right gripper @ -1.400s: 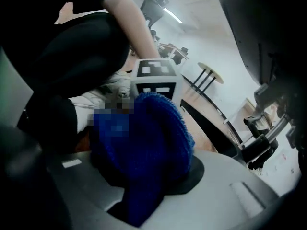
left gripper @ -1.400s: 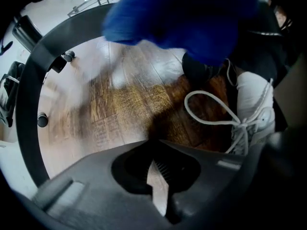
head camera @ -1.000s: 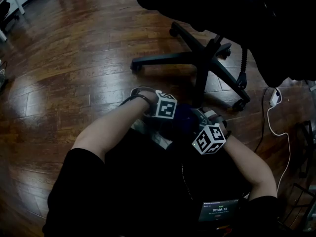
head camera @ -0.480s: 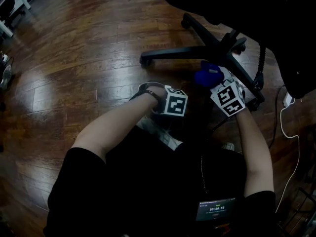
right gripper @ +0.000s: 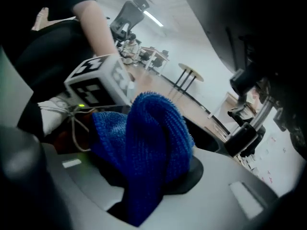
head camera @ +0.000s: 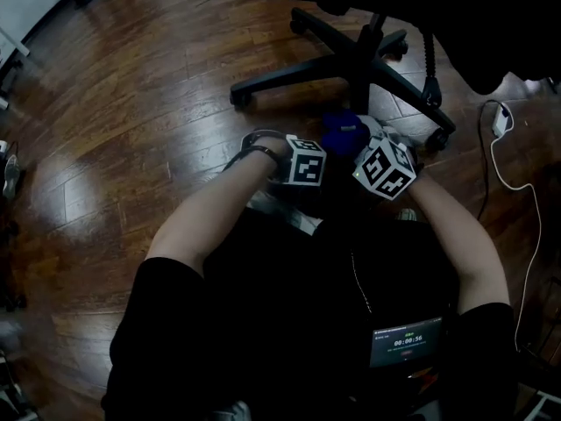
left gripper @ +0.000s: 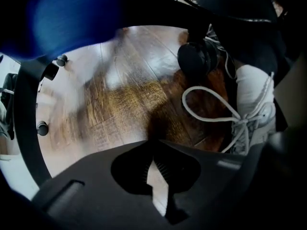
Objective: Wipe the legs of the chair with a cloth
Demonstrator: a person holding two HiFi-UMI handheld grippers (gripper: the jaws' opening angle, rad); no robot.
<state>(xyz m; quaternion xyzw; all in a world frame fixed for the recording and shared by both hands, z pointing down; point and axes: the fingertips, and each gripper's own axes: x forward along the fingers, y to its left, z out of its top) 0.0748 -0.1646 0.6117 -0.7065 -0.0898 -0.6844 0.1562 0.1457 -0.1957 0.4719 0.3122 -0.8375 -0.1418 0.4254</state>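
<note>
- The right gripper (right gripper: 144, 174) is clamped on the blue cloth (right gripper: 153, 133). The knitted fabric is bunched between its jaws and bulges up past them in a thick fold.
- In the head view the cloth shows as a blue lump just ahead of that gripper's marker cube (head camera: 384, 167). It sits close below the hub of the chair base (head camera: 362, 64).
- There it lies in the gap between the black leg (head camera: 294, 77) that runs out to the caster at the picture's left and the second leg (head camera: 408, 102) that runs down to the caster at the right.
- Whether the cloth touches either leg cannot be told (the cubes and hands cover its near side).
- The left gripper (left gripper: 154, 166) points down at the wooden floor (head camera: 131, 103). Its jaws are drawn together with nothing between them.
- In the head view it sits just beside the right gripper, on the side away from the second leg.
- In the left gripper view a dark caster (left gripper: 196, 59) stands ahead of the jaws and a white laced shoe (left gripper: 252, 104) is to its right. The cloth appears there only as a blue blur across the upper left corner, well clear of those jaws.
- A white cable (head camera: 517, 209) trails over the floor, well to the right of the chair base.
</note>
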